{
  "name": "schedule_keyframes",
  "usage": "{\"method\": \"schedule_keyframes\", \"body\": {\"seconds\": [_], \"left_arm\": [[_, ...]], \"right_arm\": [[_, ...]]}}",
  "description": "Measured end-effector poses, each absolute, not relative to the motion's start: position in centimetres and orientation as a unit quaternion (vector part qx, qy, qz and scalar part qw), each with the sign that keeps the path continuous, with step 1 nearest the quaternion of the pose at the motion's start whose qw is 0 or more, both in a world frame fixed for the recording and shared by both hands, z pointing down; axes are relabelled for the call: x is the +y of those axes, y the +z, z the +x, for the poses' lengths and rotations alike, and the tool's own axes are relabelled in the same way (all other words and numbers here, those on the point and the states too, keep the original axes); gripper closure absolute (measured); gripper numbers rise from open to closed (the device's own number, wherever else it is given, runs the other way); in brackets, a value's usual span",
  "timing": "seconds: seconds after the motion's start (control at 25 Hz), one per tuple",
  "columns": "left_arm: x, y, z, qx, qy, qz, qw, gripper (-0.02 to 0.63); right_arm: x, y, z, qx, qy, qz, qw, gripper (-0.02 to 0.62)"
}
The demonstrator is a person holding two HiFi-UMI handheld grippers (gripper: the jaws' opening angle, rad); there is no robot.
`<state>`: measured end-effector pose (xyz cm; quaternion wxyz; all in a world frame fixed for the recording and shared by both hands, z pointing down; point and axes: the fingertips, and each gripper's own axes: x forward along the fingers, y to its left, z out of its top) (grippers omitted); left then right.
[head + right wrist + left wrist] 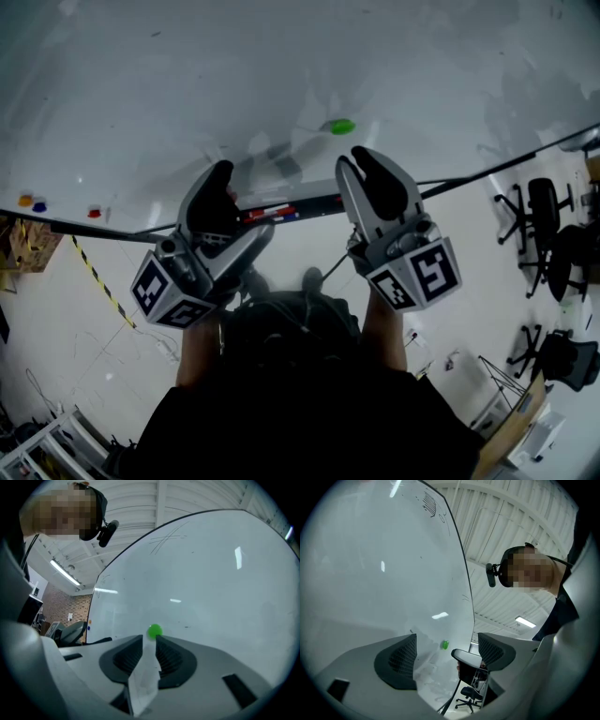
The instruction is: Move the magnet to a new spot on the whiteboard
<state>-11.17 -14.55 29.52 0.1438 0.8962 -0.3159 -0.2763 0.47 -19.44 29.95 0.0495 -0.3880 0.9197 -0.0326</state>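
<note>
Right now the large white whiteboard [281, 56] fills most of what is ahead of the person, and a single small round green magnet [340, 126] clings to its lower middle. Both hand-held tools are raised toward it, one on either side.

The left tool [446, 637] is spread wide, its two dark ribbed pads well apart with nothing between them. In the left gripper view the green magnet shows through that opening, on the board beyond, and a black office chair [468, 695] stands lower down past the board's edge.

The right tool [149, 638] is drawn narrow, with only a slim pale gap between its two pads. I see nothing clamped there. In the right gripper view the magnet sits just beyond the tips, in line with the gap, while the head view shows the tips near the magnet and apart from it.

Far off at the board's lower left corner sit three more small magnets: one orange magnet [24, 200], one blue magnet [38, 206] just beside it, and one red magnet [94, 213] a little further along. A few red and blue markers [272, 213] lie in the dark ledge along the board's bottom edge, between the two tools.
</note>
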Motion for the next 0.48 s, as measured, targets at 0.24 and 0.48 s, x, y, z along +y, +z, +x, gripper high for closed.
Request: {"method": "schedule_keyframes", "body": {"seconds": [0.24, 0.48], "left_arm": [[-14.9, 29.5, -11.2, -0.32, -0.275, 0.896, 0.139, 0.202], [-15.2, 29.6, -11.6, -0.325, -0.275, 0.894, 0.141, 0.202]], "right_arm": [[-19.7, 29.6, 0.3, 0.918, -0.016, -0.394, 0.046, 0.483], [-20.7, 28.9, -0.4, 0.897, 0.064, -0.437, 0.004, 0.44]]}}
